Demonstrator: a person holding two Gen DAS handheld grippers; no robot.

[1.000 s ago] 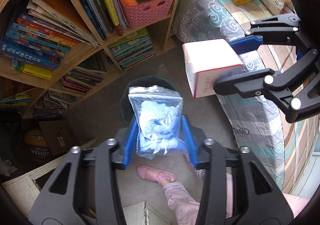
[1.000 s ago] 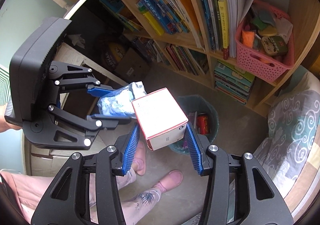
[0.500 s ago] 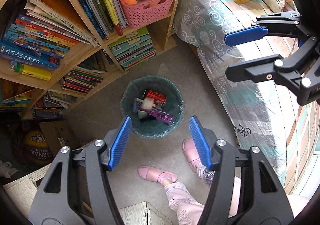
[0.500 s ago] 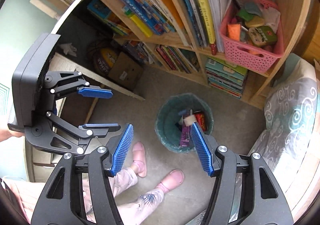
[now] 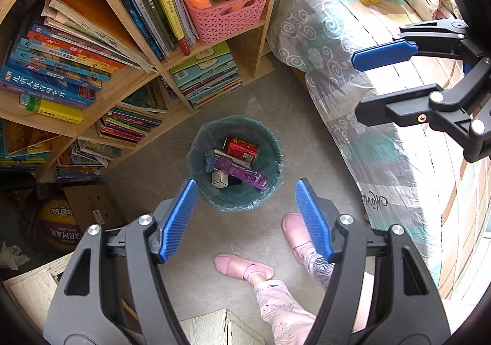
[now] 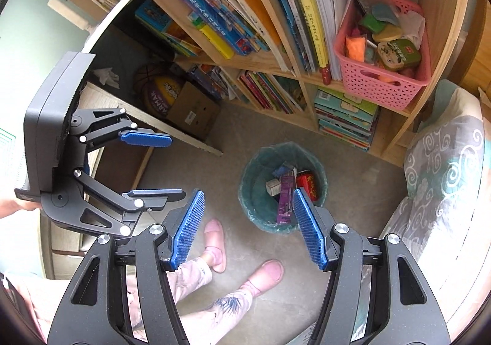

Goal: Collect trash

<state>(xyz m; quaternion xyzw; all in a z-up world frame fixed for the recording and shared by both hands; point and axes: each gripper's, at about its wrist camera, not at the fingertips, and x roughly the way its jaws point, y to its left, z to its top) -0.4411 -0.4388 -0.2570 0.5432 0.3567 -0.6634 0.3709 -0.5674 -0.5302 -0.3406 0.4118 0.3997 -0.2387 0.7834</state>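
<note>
Two grippers hang over one bin, and both hold nothing. The trash bin (image 5: pixel 235 162) sits on the gray floor (image 5: pixel 276 105), down below the tools. It has a green bag in it. Inside lie a red can (image 5: pixel 241 148), a long purple box (image 5: pixel 242 171) and a small silver box (image 5: pixel 220 178). The purple box lies on a slant, with one end up near the bin's edge.

The left gripper (image 5: pixel 245 219) has its blue fingers (image 5: pixel 179 220) spread wide apart. In its own view the bin shows right between the finger tips, so this tool looks to be almost straight above the bin. The right gripper (image 6: pixel 247 230) is spread wide too. In its view the bin (image 6: pixel 260 191) sits ahead and a little to the right, partly behind the right finger (image 6: pixel 308 230). So the left one seems the better lined up of the two.

Next to the bin are pink slippers (image 5: pixel 242 265), a bookshelf (image 5: pixel 129 81) with a pink basket (image 5: pixel 228 10), and a bed (image 5: pixel 362 93). No loose trash shows on the floor near the bin, so I think the next job is to turn away and look for more.
</note>
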